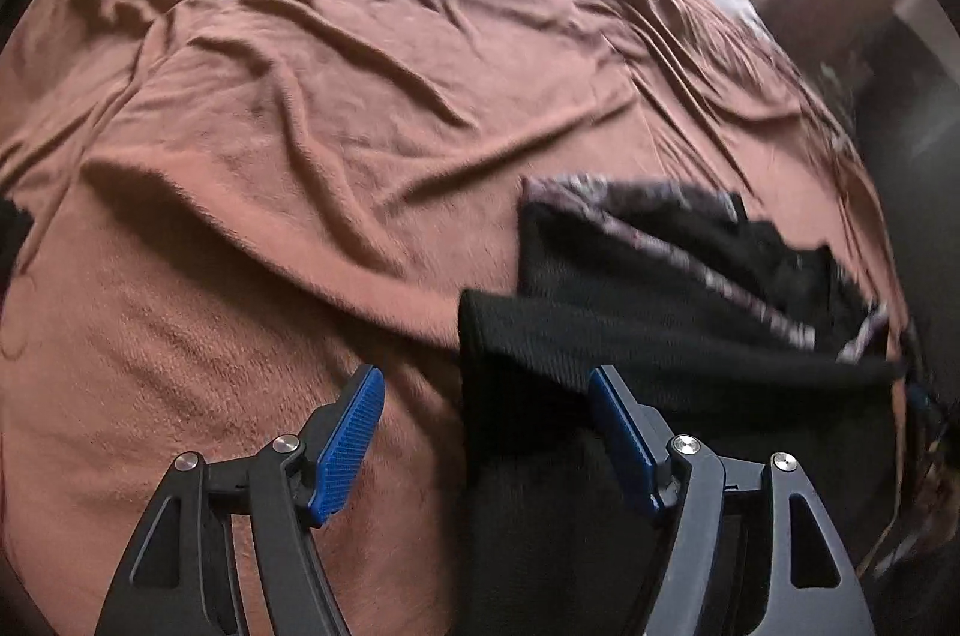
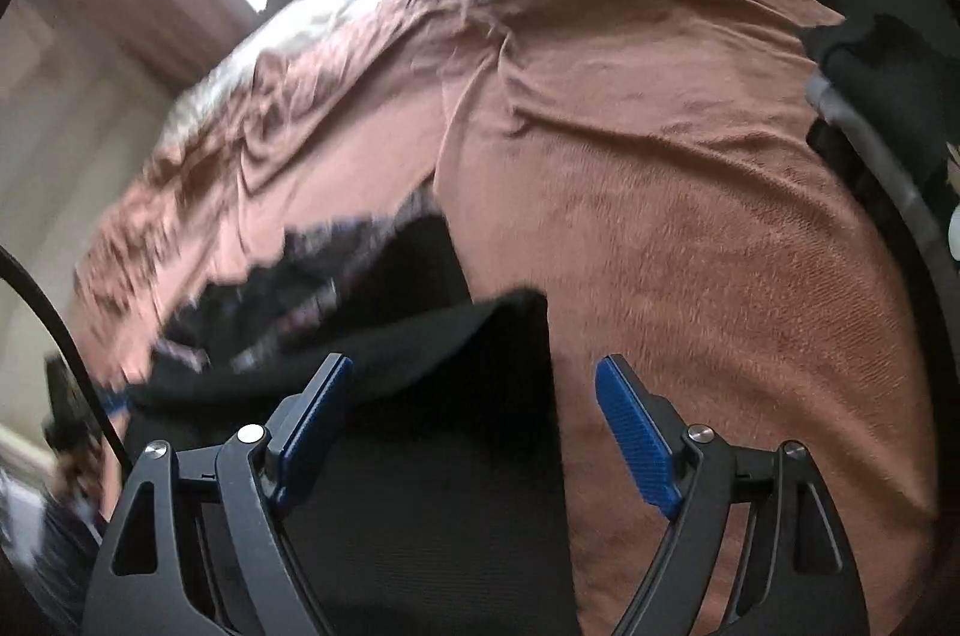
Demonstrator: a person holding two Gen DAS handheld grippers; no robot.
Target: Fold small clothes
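Fingers of both grippers spread apart over black garment on brown blanket

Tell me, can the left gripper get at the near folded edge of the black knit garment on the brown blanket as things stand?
Probably yes. The left gripper is open, and the black knit garment lies right under it on the brown blanket, its edge between the blue pads. Nothing visible blocks the way.

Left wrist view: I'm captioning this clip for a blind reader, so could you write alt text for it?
The left claw stands open over the edge of a black garment lying on a wrinkled brown blanket, with nothing gripped. Beyond it lies more dark clothing with a patterned trim.
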